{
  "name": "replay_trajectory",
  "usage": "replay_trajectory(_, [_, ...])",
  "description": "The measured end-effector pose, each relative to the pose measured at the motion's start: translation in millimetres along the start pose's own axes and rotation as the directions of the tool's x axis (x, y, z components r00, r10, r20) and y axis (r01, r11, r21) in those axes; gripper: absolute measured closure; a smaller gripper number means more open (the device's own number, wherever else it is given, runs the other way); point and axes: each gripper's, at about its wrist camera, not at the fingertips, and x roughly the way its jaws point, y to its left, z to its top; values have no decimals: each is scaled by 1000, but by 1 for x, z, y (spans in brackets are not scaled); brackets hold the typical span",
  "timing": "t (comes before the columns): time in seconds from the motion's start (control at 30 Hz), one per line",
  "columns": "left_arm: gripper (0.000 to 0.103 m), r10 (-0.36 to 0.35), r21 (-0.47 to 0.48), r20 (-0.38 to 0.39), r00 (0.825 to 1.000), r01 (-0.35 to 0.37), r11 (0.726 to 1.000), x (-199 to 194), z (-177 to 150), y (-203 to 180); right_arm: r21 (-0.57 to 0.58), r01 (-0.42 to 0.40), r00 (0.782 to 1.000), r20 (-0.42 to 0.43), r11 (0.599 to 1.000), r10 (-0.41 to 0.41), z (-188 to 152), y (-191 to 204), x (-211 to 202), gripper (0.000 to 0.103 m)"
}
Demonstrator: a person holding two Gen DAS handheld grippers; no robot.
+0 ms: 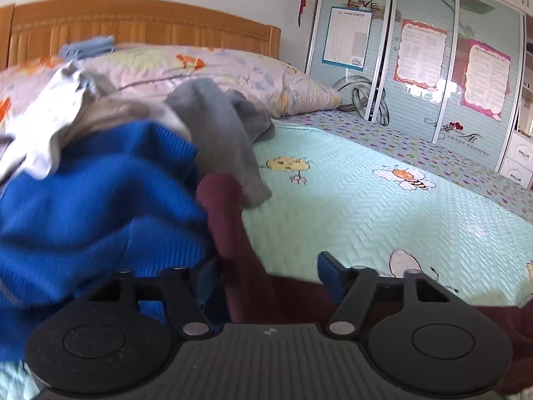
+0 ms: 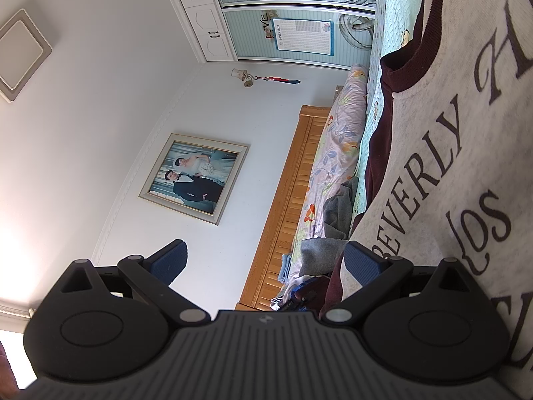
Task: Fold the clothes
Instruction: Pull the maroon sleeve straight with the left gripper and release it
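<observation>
Left gripper (image 1: 271,266) released, jaws apart over maroon sleeve (image 1: 233,233) (pads not pressing it). Blue sweater (image 1: 100,206) heaped just left; grey garment (image 1: 226,133) ahead on bed (image 1: 366,206). Right gripper (image 2: 263,260) spread wide, sweatshirt (image 2: 449,173) against its right finger, nothing gripped.

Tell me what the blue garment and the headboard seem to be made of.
Blue garment: looks like a knit, probably wool or acrylic, matte; fine ribbing shows across it, though blurred. Headboard: seems wood or wood veneer, honey-toned with a slight sheen; vertical slats and grain colour suggest it.
</observation>
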Motion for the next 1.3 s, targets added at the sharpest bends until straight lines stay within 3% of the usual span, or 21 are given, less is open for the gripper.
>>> replay_trajectory(0.23, [36,125,-25,-64,990,-126,992,33,25,3,0,0,1000,-1,1000,0,1,0,-1,3])
replay_trajectory(0.3, [57,102,-36,-80,992,-105,994,32,29,5,0,0,1000,-1,1000,0,1,-1,-1,3])
replay_trajectory(0.37, [64,68,14,-71,995,-67,998,25,29,-2,-1,0,1000,-1,1000,0,1,-1,0,3])
replay_trajectory(0.4, [64,61,83,-58,996,-56,995,19,26,-11,-1,0,1000,-1,1000,0,0,-1,-1,3])
replay_trajectory(0.43, [62,63,185,-41,997,-54,981,12,21,-24,-1,0,1000,-1,1000,0,1,0,-1,3])
replay_trajectory(0.47, [52,55,300,-20,998,-47,953,4,12,-39,-1,0,1000,-1,1000,0,1,0,0,3])
replay_trajectory(0.5, [37,18,404,-11,1000,-12,915,-5,0,-53,0,0,1000,-1,1000,0,1,0,-1,3])
replay_trajectory(0.53, [32,-44,476,-38,998,57,878,-14,-12,-65,0,0,1000,-1,1000,0,1,0,-1,3])
replay_trajectory(0.57, [31,-119,511,-105,987,156,845,-22,-24,-74,0,0,1000,-1,1000,0,1,0,-1,3])
replay_trajectory(0.63, [35,-250,517,-244,937,343,784,-37,-46,-89,-1,0,1000,-2,1000,0,1,0,-1,3])
replay_trajectory(0.7, [32,-292,546,-276,916,400,736,-56,-65,-101,0,0,1000,-1,1000,0,1,0,-1,3])
replay_trajectory(0.77, [19,-239,582,-226,944,328,744,-70,-77,-105,0,0,1000,-1,1000,0,1,0,-1,3])
replay_trajectory(0.83, [15,-161,619,-134,978,209,757,-83,-88,-106,-1,0,1000,-1,1000,0,2,0,-2,3])
replay_trajectory(0.9, [1,-131,639,-81,988,152,754,-96,-97,-108,-1,0,1000,-1,1000,0,2,0,-2,3])
replay_trajectory(0.93, [1,-163,618,-110,980,196,761,-101,-98,-108,0,0,1000,-2,1000,0,2,0,-1,3])
replay_trajectory(0.97, [1,-223,570,-183,957,288,769,-103,-99,-106,0,-1,1000,-2,1000,1,2,0,-2,3])
replay_trajectory(1.03, [1,-338,410,-298,893,439,799,-104,-101,-96,0,-1,1000,-2,1000,1,2,0,-1,3])
replay_trajectory(1.1, [1,-375,273,-328,867,468,841,-102,-106,-88,0,-1,1000,-2,1000,1,2,-1,-1,3])
replay_trajectory(1.23, [1,-373,288,-305,877,458,841,-103,-113,-97,0,0,1000,-2,1000,0,3,-2,0,3])
replay_trajectory(1.3, [1,-346,332,-292,892,434,838,-101,-113,-107,0,0,1000,-2,1000,0,3,-2,0,3])
